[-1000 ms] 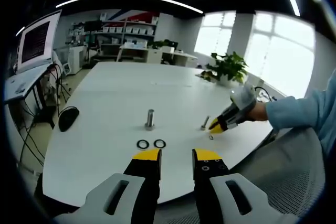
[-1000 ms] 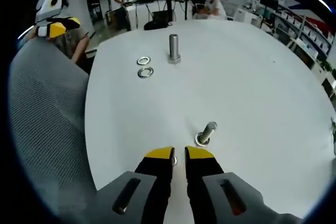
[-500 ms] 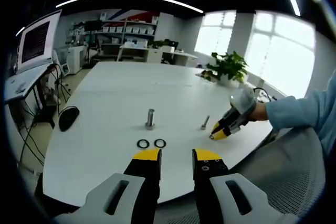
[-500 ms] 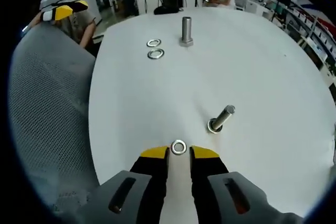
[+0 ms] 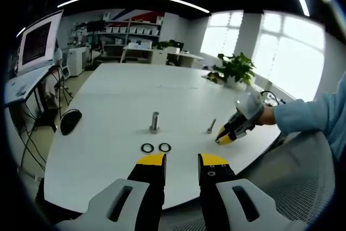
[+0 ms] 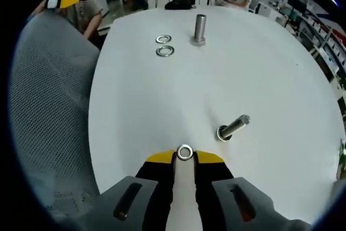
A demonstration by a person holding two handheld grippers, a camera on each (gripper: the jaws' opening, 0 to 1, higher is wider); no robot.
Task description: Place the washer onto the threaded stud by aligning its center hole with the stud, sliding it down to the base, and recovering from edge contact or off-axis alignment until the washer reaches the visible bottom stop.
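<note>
A small steel washer (image 6: 185, 152) sits pinched between the yellow tips of my right gripper (image 6: 185, 157), lifted off the white table (image 6: 135, 106). The small threaded stud (image 6: 235, 127) stands just ahead and to the right of it, leaning in this view, with a gap between stud and washer. In the left gripper view the right gripper (image 5: 226, 136) hovers close beside that stud (image 5: 211, 126). My left gripper (image 5: 182, 160) stays open near the table's front edge with nothing in it. A larger stud (image 5: 154, 122) has two spare washers (image 5: 155, 148) in front of it.
A black mouse (image 5: 70, 121) lies at the table's left edge, near a monitor (image 5: 38, 41). A potted plant (image 5: 235, 68) stands at the far right. A grey mesh chair (image 6: 48, 106) lies between both grippers. A blue sleeve (image 5: 308, 120) holds the right gripper.
My right gripper has closed on the washer and lifted it off the table, then edged towards the small stud. The left gripper has not moved.
</note>
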